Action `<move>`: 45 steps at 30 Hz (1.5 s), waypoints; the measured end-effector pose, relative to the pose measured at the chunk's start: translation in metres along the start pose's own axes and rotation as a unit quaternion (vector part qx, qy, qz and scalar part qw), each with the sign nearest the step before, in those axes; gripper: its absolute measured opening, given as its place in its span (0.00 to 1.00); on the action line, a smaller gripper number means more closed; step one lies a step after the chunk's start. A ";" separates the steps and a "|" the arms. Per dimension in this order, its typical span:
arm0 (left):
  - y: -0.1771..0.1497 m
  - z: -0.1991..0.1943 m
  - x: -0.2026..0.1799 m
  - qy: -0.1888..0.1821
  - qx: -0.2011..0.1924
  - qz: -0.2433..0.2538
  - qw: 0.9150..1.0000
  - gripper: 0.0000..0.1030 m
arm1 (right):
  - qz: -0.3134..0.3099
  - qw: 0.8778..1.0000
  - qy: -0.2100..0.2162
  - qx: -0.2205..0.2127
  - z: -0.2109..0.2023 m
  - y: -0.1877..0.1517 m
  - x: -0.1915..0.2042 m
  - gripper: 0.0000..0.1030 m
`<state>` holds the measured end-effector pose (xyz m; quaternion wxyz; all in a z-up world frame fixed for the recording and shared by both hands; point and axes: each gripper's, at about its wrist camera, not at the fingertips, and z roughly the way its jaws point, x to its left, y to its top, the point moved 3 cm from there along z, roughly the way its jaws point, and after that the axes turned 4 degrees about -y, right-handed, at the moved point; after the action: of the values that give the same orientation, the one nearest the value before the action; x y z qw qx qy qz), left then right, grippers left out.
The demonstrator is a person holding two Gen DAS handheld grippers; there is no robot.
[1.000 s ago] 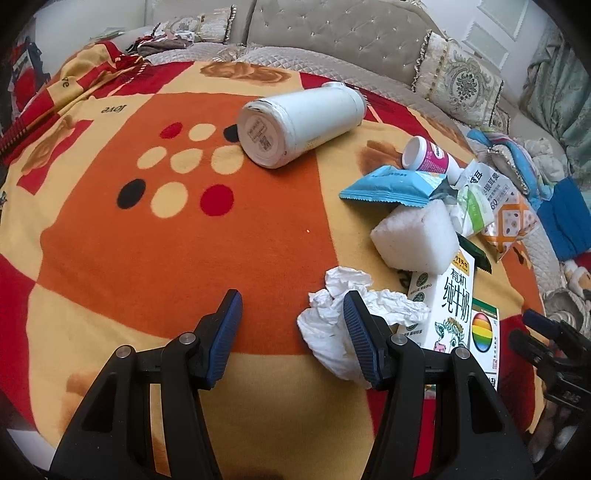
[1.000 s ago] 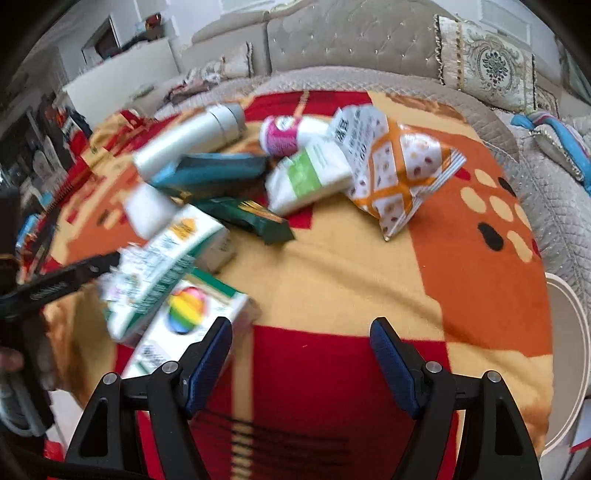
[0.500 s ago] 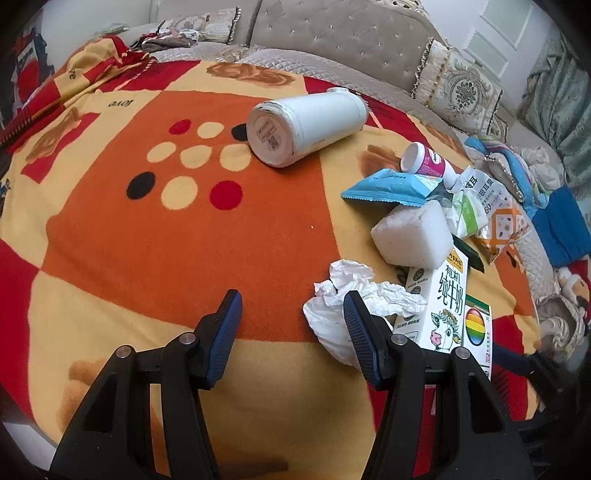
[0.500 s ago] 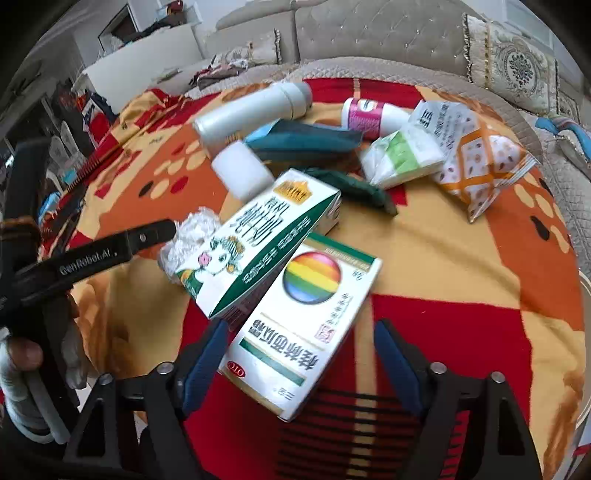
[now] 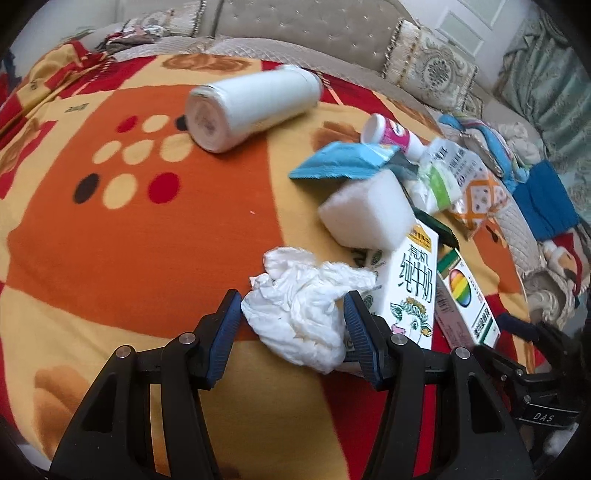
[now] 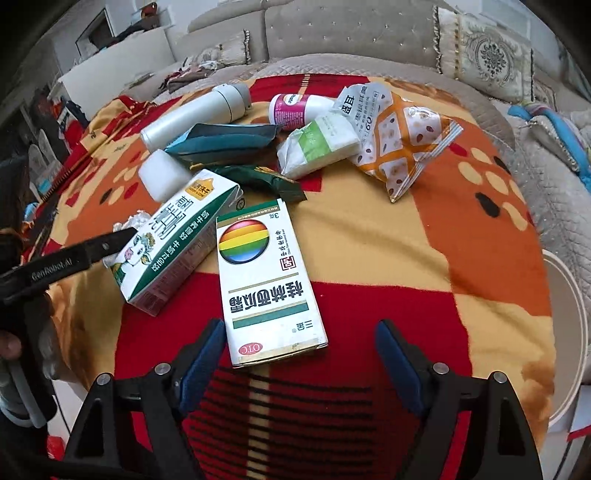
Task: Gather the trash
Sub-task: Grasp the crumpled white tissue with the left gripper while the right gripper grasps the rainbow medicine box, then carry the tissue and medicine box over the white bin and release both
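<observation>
A crumpled white tissue (image 5: 303, 317) lies on the patterned blanket (image 5: 129, 240), between the fingers of my left gripper (image 5: 293, 325). That gripper is open; the tissue's edges reach both blue pads but are not squeezed. A green and white milk carton (image 5: 413, 280) lies just right of it. Beside the carton lies a white medicine box with a rainbow ball (image 6: 266, 280), its near end between the tips of my right gripper (image 6: 301, 354), which is open wide and empty. One finger of the left gripper (image 6: 92, 251) shows by the carton.
Farther back lie a white bottle (image 5: 251, 107), a white foam block (image 5: 369, 210), a blue wrapper (image 5: 343, 160), a pink-labelled bottle (image 5: 388, 134), a dark green wrapper (image 6: 269, 181), a green and white pack (image 6: 321, 147) and an orange snack bag (image 6: 399, 144). A sofa back (image 5: 314, 33) stands behind. A white rim (image 6: 565, 332) curves at the right.
My left gripper shifted right, so the tissue now sits between its fingers. The right gripper swung over to the boxes, and its jaws stand a little wider.
</observation>
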<state>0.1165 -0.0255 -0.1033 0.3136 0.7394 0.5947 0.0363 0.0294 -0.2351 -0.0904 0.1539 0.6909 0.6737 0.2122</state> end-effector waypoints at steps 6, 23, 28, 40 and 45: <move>-0.006 0.002 -0.004 0.013 0.000 0.017 1.000 0.53 | -0.052 0.998 -0.017 -0.020 0.005 0.013 0.013 0.79; -0.003 -0.058 -0.044 -0.014 -0.071 0.039 0.997 0.27 | -0.012 0.997 0.038 -0.060 -0.017 -0.001 -0.022 0.51; -0.003 -0.058 -0.088 -0.029 -0.071 0.069 0.995 0.27 | 0.008 0.996 0.033 -0.080 -0.040 -0.012 -0.046 0.51; -0.008 -0.028 -0.192 -0.068 -0.048 0.128 0.988 0.27 | 0.072 0.991 -0.012 -0.112 -0.083 -0.036 -0.133 0.51; -0.012 -0.012 -0.238 -0.084 -0.037 0.157 0.983 0.27 | 0.100 0.988 -0.030 -0.116 -0.093 -0.049 -0.171 0.51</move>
<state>0.0326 -0.2343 -0.0238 0.3798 0.8117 0.4414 0.0445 -0.0600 -0.4100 -0.0495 0.2309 0.7381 0.5675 0.2825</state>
